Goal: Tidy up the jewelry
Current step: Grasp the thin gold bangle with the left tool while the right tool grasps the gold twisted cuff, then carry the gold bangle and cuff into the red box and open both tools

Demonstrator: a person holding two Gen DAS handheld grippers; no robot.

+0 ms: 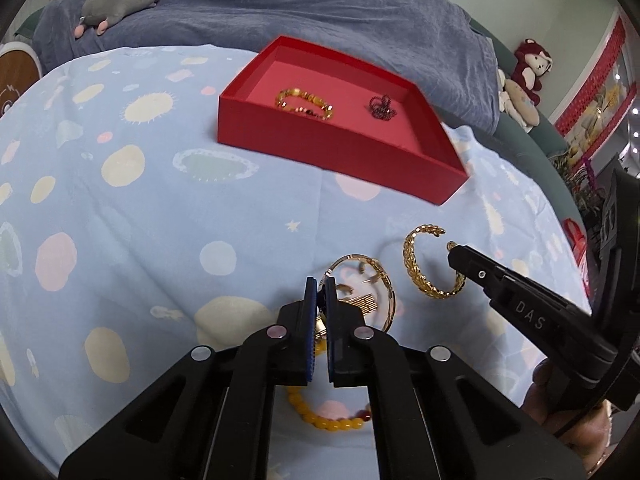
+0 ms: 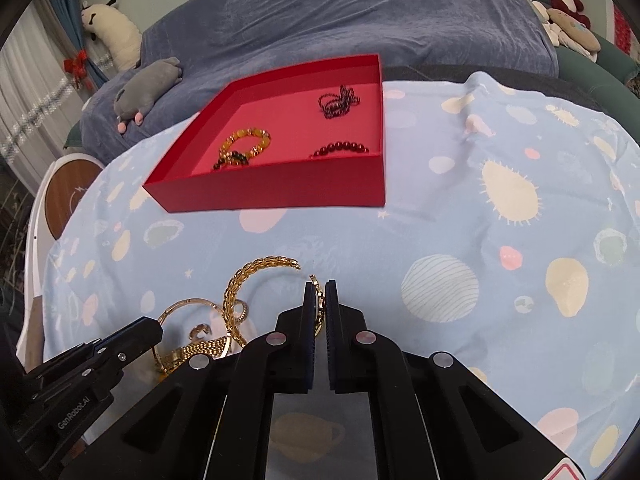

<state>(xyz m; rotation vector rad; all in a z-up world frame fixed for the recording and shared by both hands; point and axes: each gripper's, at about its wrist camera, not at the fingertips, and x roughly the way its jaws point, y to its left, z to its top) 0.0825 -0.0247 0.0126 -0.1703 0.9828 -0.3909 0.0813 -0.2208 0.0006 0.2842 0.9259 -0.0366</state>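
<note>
A table draped in a pale blue cloth (image 2: pixel 460 200) printed with pastel planets and blobs is seen from two gripper-mounted cameras. Toward the back of the cloth an open red box (image 2: pixel 280 188) is set, and inside it three pieces are laid apart: a yellow bead bracelet (image 2: pixel 246 142), a dark chain (image 2: pixel 338 102) bunched up, and a strand of dark red beads (image 2: pixel 340 148) against the near wall. In front of the box, on the cloth, the remaining jewelry is gathered. The left gripper (image 1: pixel 320 284) is clenched, its blue-padded jaws pressed almost together on the rim of a thin gold hoop bracelet (image 1: pixel 384 280), which is tangled with a small gold mesh piece (image 1: pixel 366 302). Beneath that gripper a second yellow bead bracelet (image 1: pixel 328 422) is seen lying flat. The right gripper (image 2: pixel 319 288) is likewise clenched, its jaws nipped on one end of an open gold leaf-pattern cuff (image 2: pixel 240 284); the rest of the cuff is curved away to the left, beside the hoop. In the left wrist view the right gripper's black tip is seen at the cuff's open end. Behind the table a blue blanket (image 2: pixel 360 20) and a grey plush toy (image 2: pixel 148 88) are visible.
</note>
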